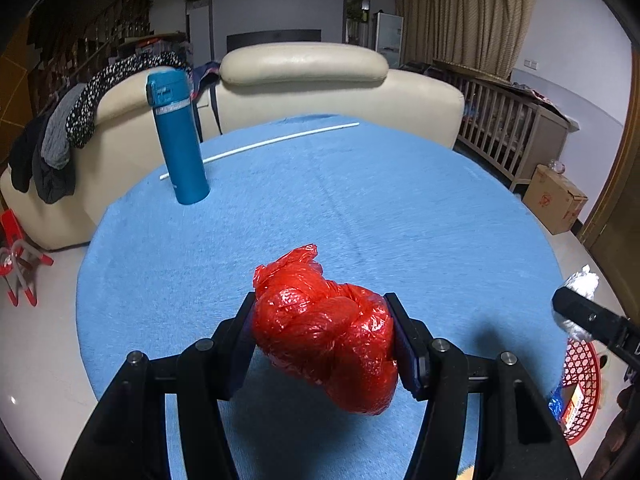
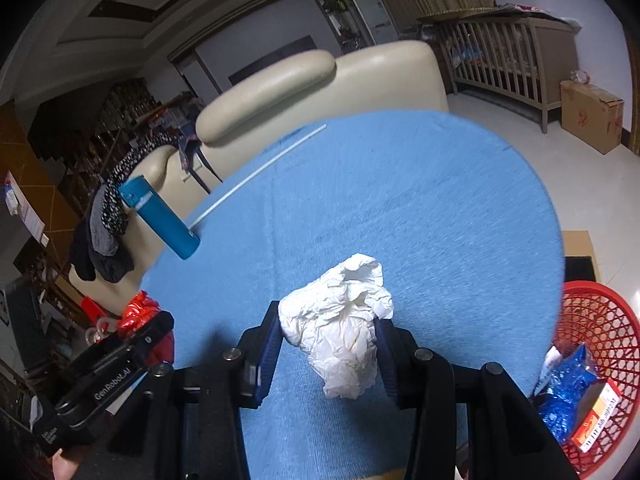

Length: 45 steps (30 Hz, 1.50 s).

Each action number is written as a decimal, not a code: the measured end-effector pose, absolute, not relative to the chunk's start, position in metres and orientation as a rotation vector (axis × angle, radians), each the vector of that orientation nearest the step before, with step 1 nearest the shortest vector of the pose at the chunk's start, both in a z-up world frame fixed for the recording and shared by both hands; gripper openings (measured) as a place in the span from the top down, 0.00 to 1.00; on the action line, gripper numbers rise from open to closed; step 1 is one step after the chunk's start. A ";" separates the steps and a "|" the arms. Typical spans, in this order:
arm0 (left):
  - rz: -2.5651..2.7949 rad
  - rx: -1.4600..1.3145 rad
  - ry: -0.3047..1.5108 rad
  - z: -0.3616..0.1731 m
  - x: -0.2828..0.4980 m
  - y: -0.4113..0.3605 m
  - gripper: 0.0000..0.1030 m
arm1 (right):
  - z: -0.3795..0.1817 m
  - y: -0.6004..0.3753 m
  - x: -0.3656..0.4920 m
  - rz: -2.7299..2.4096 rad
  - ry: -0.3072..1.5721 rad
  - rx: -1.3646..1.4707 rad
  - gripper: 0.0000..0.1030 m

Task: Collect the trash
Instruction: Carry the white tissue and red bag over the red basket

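While the left gripper (image 1: 322, 336) clamps a crumpled red plastic bag (image 1: 326, 336) above the blue tablecloth (image 1: 360, 208), the right gripper (image 2: 328, 338) pinches a wad of white paper (image 2: 340, 320); the red mesh basket (image 2: 600, 312) sits off the table's right edge, nearer the right gripper.

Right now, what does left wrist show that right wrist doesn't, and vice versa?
Left wrist only: a full view of the left gripper shut on the crumpled red plastic bag, plus a red clip stand on the floor.

Right wrist only: a full view of the right gripper shut on the crumpled white paper, and the basket's contents, a blue foil wrapper and a small box.

Both: blue round table, upright blue bottle, white stick, cream sofa, red basket, cardboard box.
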<state>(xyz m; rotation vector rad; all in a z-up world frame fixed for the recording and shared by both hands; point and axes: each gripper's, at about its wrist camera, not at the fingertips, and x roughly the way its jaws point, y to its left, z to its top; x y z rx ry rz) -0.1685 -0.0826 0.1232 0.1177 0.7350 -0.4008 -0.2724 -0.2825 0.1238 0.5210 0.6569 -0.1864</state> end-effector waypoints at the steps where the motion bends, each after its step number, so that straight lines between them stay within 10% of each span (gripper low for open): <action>1: -0.403 0.118 0.728 0.126 -0.172 -0.083 0.40 | 0.127 -0.283 -0.277 -0.187 0.647 0.521 0.55; 45: -0.488 0.220 0.676 0.134 -0.197 -0.113 0.40 | 0.120 -0.342 -0.350 -0.301 0.580 0.618 0.55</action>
